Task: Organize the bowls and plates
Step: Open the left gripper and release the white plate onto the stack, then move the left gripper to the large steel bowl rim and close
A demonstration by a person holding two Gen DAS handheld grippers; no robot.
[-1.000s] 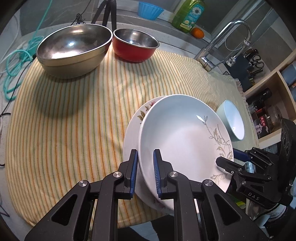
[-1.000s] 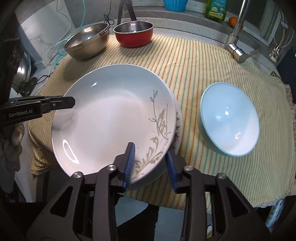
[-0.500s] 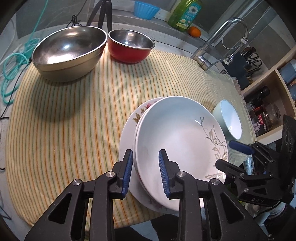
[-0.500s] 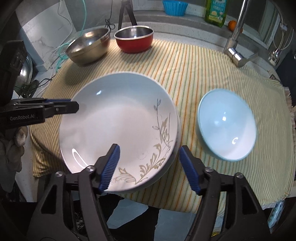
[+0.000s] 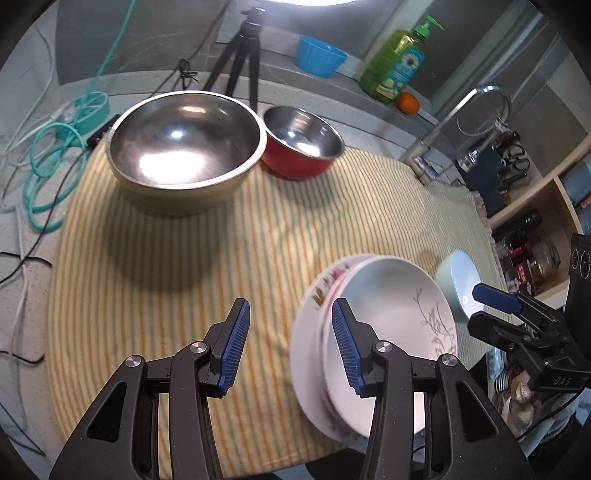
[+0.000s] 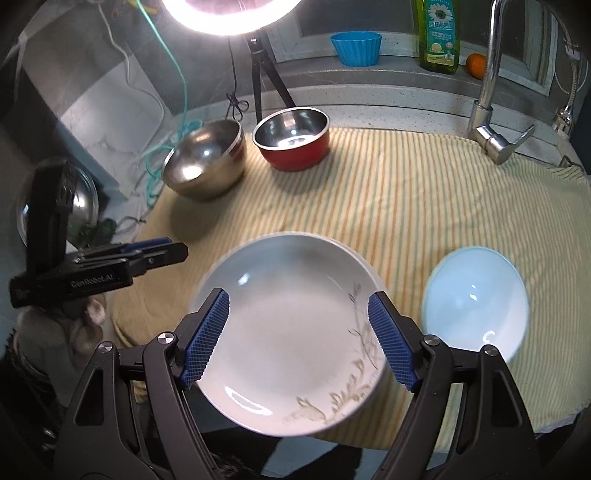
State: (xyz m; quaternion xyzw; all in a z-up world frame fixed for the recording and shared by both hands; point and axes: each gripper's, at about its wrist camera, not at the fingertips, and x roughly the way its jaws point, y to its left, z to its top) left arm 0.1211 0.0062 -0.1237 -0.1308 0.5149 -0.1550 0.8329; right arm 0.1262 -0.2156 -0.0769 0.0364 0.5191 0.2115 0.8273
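Note:
A white plate with a leaf pattern (image 6: 291,325) lies stacked on a flowered plate (image 5: 314,314) at the near edge of the striped cloth. My right gripper (image 6: 299,338) is open and empty above the top plate. My left gripper (image 5: 290,343) is open and empty, just left of the stack; it also shows in the right wrist view (image 6: 162,253). A pale blue bowl (image 6: 476,302) stands right of the plates. A large steel bowl (image 5: 184,147) and a red bowl (image 5: 301,142) stand at the far side.
The striped cloth (image 5: 184,266) covers the counter. A faucet (image 6: 487,107), a green soap bottle (image 6: 439,33), an orange (image 6: 476,64) and a blue cup (image 6: 356,46) stand behind. A tripod (image 6: 258,74) and cables (image 5: 48,173) are at the far left. Shelves (image 5: 535,206) are at the right.
Both grippers opened and let go of the top plate, which now rests on the flowered plate. Both drew back and rose; the left one shifted left.

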